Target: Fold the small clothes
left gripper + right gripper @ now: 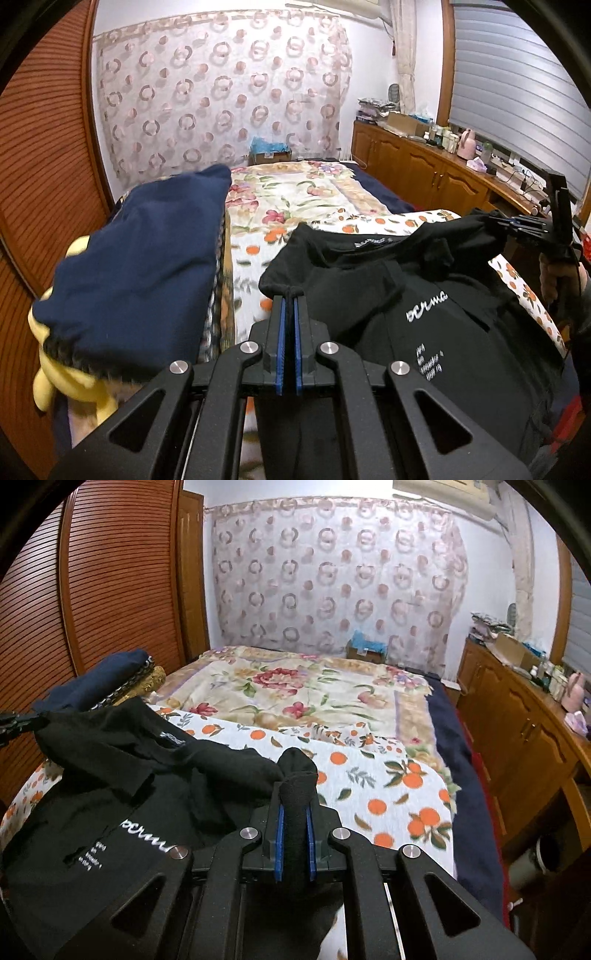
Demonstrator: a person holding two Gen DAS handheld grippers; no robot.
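A black shirt is held stretched between both grippers above the orange-print sheet. Its left edge is clamped in the left gripper, whose jaws are nearly together. A thicker bunch, probably a shoulder or sleeve, is pinched between the right gripper's jaws.

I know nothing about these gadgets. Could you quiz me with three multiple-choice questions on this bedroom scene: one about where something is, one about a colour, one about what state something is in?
1. Where does the navy folded garment lie?
A. left of the black T-shirt
B. on the wooden cabinet
C. on the floor

2. What colour is the lettering on the black T-shirt?
A. red
B. white
C. yellow

3. What is the right hand-held gripper doing?
A. hanging open over the bed
B. shut on a bottle
C. shut on the shirt's fabric

Answers: 1 A, it sits at the bed's left edge by the louvred door. 2 B, white script shows on the chest. 3 C, black cloth is bunched between its blue pads; the left hand-held gripper pinches the shirt too.
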